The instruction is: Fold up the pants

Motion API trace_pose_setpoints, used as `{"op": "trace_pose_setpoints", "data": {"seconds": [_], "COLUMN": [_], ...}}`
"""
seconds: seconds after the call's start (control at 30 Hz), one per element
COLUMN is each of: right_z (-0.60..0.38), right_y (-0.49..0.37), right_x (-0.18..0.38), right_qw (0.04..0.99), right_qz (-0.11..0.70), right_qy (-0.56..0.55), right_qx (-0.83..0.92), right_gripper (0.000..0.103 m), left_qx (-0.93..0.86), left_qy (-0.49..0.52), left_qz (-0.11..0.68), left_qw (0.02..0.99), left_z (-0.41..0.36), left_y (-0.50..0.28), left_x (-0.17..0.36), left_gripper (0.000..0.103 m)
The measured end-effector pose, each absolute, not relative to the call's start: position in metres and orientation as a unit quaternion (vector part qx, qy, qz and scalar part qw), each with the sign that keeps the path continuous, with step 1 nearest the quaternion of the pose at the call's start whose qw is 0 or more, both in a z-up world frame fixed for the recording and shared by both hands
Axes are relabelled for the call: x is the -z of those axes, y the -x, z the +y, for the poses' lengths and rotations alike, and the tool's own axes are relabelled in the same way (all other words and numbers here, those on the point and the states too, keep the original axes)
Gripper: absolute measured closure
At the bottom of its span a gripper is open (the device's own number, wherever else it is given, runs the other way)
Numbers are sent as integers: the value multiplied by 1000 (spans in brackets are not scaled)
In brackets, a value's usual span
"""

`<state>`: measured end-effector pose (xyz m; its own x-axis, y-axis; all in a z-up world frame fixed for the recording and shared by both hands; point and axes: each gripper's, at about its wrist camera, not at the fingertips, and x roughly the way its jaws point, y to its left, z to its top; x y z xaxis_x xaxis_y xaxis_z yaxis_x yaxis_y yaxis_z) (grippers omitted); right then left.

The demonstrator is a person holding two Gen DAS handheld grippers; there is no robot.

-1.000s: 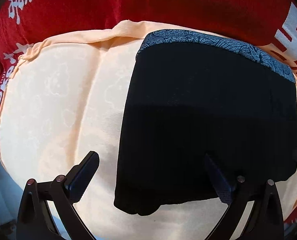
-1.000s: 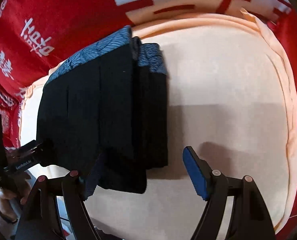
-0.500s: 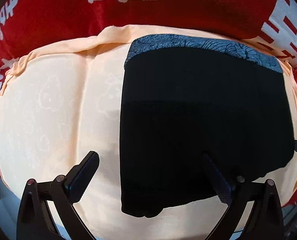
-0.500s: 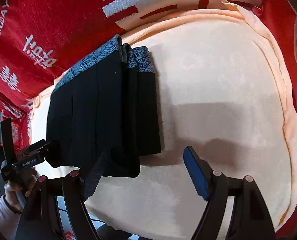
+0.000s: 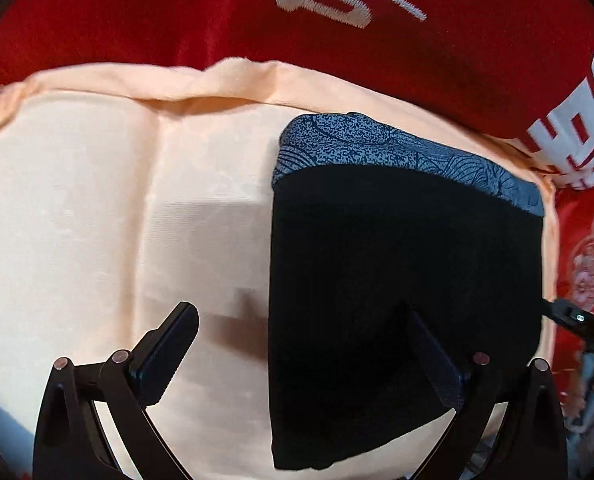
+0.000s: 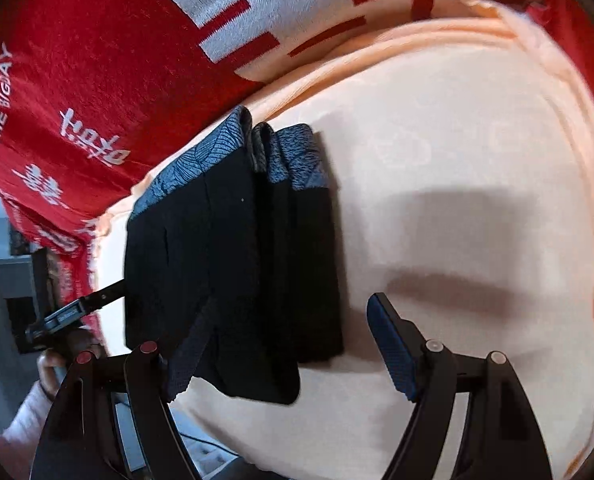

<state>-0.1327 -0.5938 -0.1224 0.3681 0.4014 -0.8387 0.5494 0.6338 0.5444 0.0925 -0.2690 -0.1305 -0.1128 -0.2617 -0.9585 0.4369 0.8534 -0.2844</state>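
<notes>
left gripper (image 5: 301,356) and right gripper (image 6: 285,344) are both gaping wide, gripping nothing. folded black pants (image 5: 401,280) are lying at 3 o'clock on the peach cushion (image 5: 97,208), grey patterned waistband (image 5: 397,156) toward 12; red blanket (image 5: 297,36) is lying beyond.

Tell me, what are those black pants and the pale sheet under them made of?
The black pants look like a soft matte knit, probably cotton; they lie limp in flat layers, and the waistband is a speckled blue-grey printed fabric. The peach sheet seems a thin smooth woven cloth with a faint sheen, a tone-on-tone pattern and a puckered hem.
</notes>
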Motion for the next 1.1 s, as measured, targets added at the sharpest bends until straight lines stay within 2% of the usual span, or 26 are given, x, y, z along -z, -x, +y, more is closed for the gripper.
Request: {"op": "trace_pose_setpoints", "data": {"seconds": [0.4, 0.57, 0.67, 0.73, 0.8, 0.9, 1.1], "right_z": [-613, -607, -608, -605, -605, -601, -597], "right_y": [116, 95, 94, 94, 92, 90, 96], "right_x": [168, 177, 179, 176, 173, 165, 148], "right_qw": [685, 690, 681, 682, 681, 683, 683], "right_qz": [547, 542, 543, 548, 549, 548, 535], "right_qy": [-477, -472, -486, -481, -481, -479, -494], "right_qx": [-70, -90, -74, -60, -59, -60, -61], "right_gripper": [22, 21, 25, 31, 43, 52, 61], "left_qx": [356, 365, 353, 353, 353, 350, 339], "left_qy": [-16, -9, -6, 13, 20, 1, 18], "left_qz": [716, 709, 707, 706, 698, 684, 678], "left_qw": [601, 603, 612, 613, 623, 640, 652], "left_z": [-277, -287, -286, -290, -290, -293, -285], "left_y": [-116, -98, -96, -91, -86, -79, -72], "left_x": [166, 163, 161, 159, 149, 136, 112], "left_gripper": [0, 0, 0, 13, 27, 33, 42]}}
